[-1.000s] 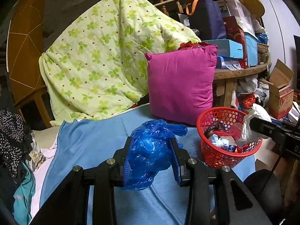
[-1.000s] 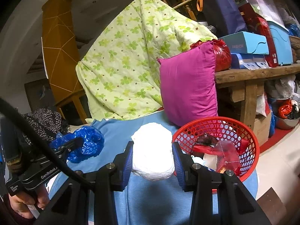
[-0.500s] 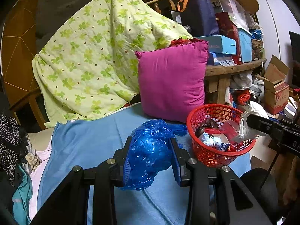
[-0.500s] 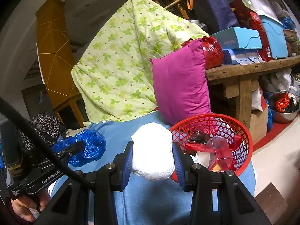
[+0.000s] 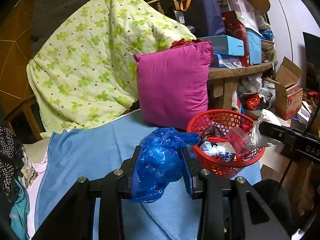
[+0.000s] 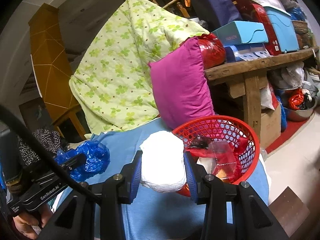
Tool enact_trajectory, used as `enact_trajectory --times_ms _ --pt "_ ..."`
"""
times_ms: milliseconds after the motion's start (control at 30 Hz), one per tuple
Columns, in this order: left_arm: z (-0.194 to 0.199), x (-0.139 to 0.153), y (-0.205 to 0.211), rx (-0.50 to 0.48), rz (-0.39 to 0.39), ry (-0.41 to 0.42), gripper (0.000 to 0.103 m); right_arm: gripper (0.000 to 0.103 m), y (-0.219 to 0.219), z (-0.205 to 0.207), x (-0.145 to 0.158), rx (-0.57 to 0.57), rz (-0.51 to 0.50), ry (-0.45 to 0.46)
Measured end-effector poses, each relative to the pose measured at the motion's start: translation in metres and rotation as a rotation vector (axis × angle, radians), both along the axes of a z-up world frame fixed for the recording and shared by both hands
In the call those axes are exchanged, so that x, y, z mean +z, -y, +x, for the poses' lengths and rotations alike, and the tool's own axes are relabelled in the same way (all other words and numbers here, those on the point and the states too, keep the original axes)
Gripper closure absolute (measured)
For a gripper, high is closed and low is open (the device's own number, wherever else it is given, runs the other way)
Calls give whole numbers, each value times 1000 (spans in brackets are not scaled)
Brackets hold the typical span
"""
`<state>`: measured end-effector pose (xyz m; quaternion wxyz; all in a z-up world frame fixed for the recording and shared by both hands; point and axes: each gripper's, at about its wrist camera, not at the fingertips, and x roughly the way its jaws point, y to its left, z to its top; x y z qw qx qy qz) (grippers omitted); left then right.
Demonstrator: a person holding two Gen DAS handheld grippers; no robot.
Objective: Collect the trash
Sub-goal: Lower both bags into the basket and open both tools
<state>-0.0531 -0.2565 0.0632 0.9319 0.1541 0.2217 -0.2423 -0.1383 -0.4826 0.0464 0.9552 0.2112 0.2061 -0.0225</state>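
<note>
My left gripper (image 5: 161,168) is shut on a crumpled blue plastic bag (image 5: 158,166), held above the blue sheet just left of the red mesh basket (image 5: 224,166). My right gripper (image 6: 163,169) is shut on a wad of white plastic (image 6: 163,160), at the basket's (image 6: 250,140) near left rim. The basket holds red wrappers, clear plastic and paper scraps. The blue bag also shows at the left of the right wrist view (image 6: 90,161), and the white wad at the right of the left wrist view (image 5: 260,132).
A magenta pillow (image 5: 174,84) leans behind the basket, beside a green floral quilt (image 5: 96,60). A wooden table (image 6: 260,64) stacked with boxes stands at the right, with cardboard boxes (image 5: 288,92) and a metal bowl (image 6: 302,108) on the floor. Clothes (image 5: 10,156) lie at the left.
Both grippers have moved closer to the red basket, each still holding its bag. The white wad now sits at the basket's rim.
</note>
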Motion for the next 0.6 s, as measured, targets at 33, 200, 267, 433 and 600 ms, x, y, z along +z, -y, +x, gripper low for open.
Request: enact_trajectory --times_ms 33,200,267,433,600 --pt "0 -1 1 -3 0 -1 64 61 2 0 0 -2 6 0" --pt "-1 -4 8 -15 9 -7 64 61 7 0 0 -6 29 1" --pt "-1 -5 12 -22 13 -9 64 61 9 -1 0 -8 40 4" --pt "-2 -6 20 -39 22 -6 64 60 10 -3 0 -18 46 6" --pt "-3 -6 28 -53 27 -1 64 60 18 -4 -3 -36 61 0"
